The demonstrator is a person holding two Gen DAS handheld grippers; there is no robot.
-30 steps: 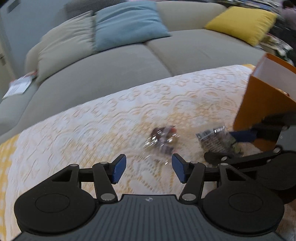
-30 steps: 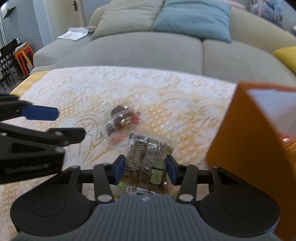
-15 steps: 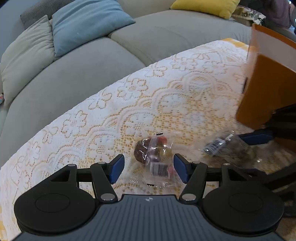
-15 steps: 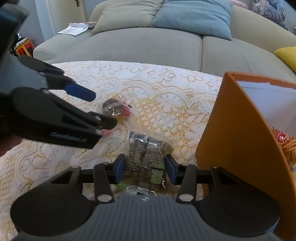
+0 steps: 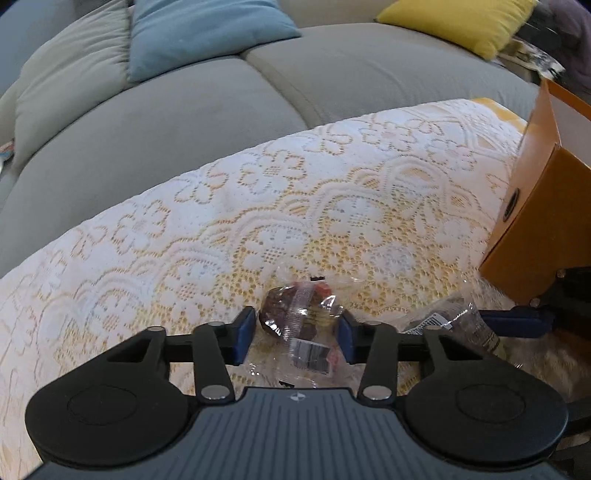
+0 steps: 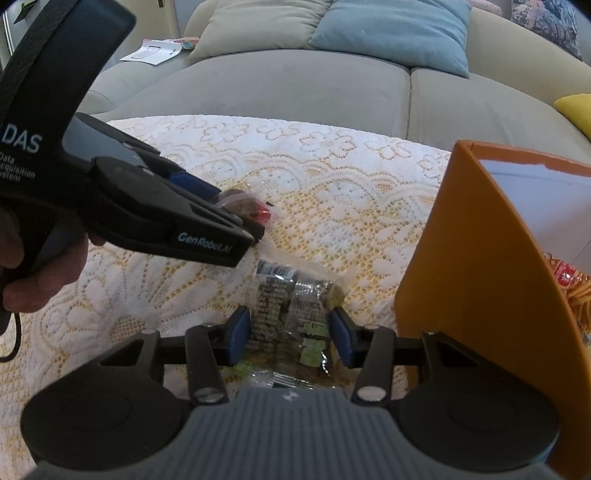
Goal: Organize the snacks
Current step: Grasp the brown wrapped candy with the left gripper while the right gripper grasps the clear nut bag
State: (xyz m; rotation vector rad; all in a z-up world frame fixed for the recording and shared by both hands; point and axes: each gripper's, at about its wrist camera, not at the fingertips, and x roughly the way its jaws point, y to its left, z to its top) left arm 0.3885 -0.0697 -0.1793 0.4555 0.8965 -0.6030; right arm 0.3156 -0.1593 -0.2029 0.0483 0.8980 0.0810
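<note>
Even, soft daylight in both wrist views; its source is out of view. Shadows faint: only a dim patch under the clear-wrapped dark brown snack packet [image 5: 295, 325] on the white lace tablecloth [image 5: 332, 206]. Small glare spots on the crinkled wrapper, and on the clear bag of green-labelled snacks [image 6: 291, 314]. Strong fisheye bending at the edges: the grey fabric sofa [image 5: 166, 122] bulges, the orange cardboard box wall [image 6: 472, 266] curves. Centre sharp (lace holes crisp); the top right corner of the left view smears, with the yellow cushion [image 5: 454, 22] slightly soft.
</note>
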